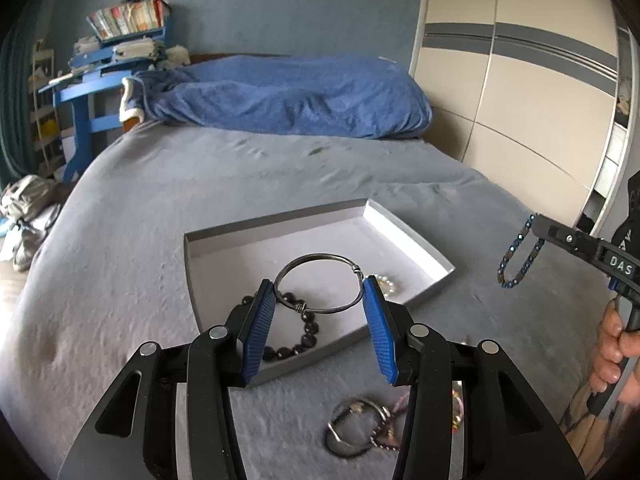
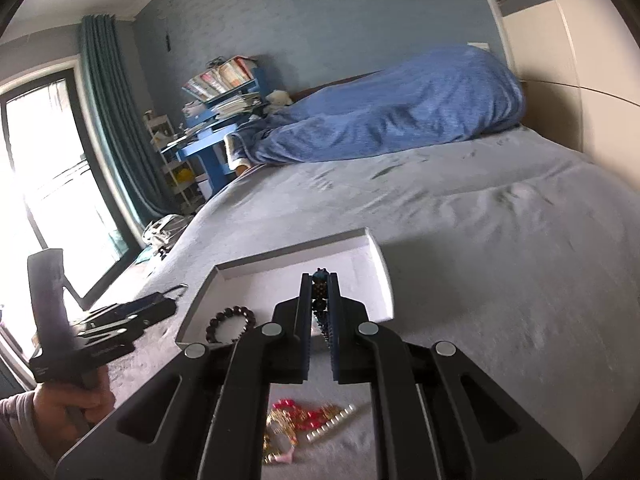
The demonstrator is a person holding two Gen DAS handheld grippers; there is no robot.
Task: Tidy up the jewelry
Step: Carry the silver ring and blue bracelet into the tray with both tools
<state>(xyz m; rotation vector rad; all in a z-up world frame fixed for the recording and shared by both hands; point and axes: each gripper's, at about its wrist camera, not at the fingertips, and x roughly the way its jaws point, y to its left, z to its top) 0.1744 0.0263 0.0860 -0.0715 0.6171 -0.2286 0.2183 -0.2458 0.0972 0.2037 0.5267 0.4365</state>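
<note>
Bangle [image 1: 319, 283] clamped across left gripper [image 1: 319, 295] | above box [image 1: 412, 236]

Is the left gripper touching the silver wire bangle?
Touching. The left wrist view shows the silver wire bangle spanning the left gripper, its rim pressed against both blue pads, held above the tray.

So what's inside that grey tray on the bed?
Inside the tray: a dark bead bracelet and a pearl piece. The left fingers hide part of both. The metal bangle is gripped between those fingers, above the tray.
</note>
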